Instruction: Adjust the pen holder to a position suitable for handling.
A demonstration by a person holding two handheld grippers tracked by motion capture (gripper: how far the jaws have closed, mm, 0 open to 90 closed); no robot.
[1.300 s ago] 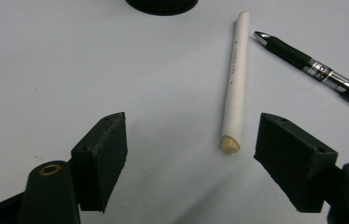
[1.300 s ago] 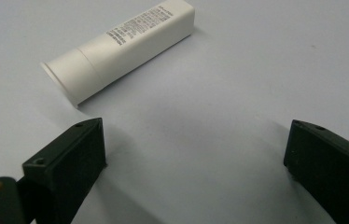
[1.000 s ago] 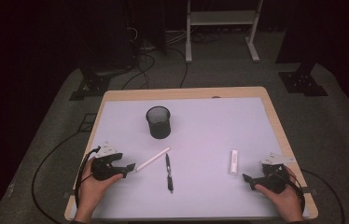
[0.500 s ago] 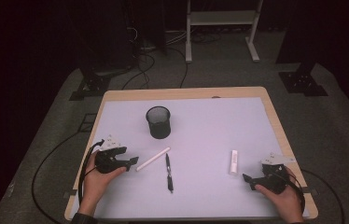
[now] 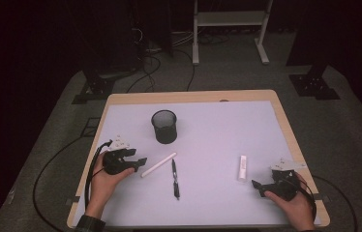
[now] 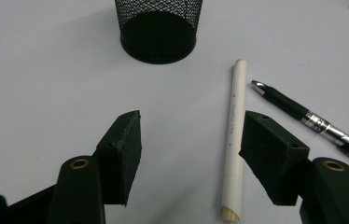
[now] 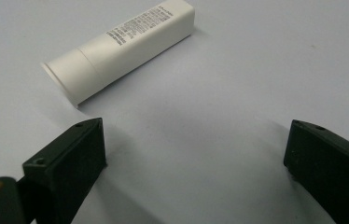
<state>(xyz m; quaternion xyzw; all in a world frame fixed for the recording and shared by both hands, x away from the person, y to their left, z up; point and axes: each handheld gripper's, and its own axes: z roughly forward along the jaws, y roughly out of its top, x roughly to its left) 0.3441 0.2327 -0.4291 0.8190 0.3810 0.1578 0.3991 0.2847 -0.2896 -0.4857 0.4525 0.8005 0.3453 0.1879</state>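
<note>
A thin white stick (image 5: 158, 165) lies slanted on the pale table (image 5: 218, 130), and a black pen (image 5: 174, 179) lies just right of it. My left gripper (image 5: 139, 161) is open at the stick's near end. In the left gripper view the white stick (image 6: 234, 140) runs along the inside of the right jaw, the pen (image 6: 312, 122) is beyond that jaw, and my left gripper (image 6: 193, 137) holds nothing. A white tube (image 5: 242, 167) lies at the right. My right gripper (image 5: 259, 186) is open just short of it; the tube (image 7: 121, 49) lies ahead and left of the open right gripper (image 7: 196, 149).
A black mesh cup (image 5: 164, 126) stands upright behind the stick, also ahead of the left gripper as the mesh cup (image 6: 158, 28). The table's wooden rim (image 5: 285, 130) frames the pale surface. Cables trail off the table's left and right sides.
My left gripper has moved forward and slightly right, so its jaws now reach the white stick's near end. The right gripper has hardly moved.
</note>
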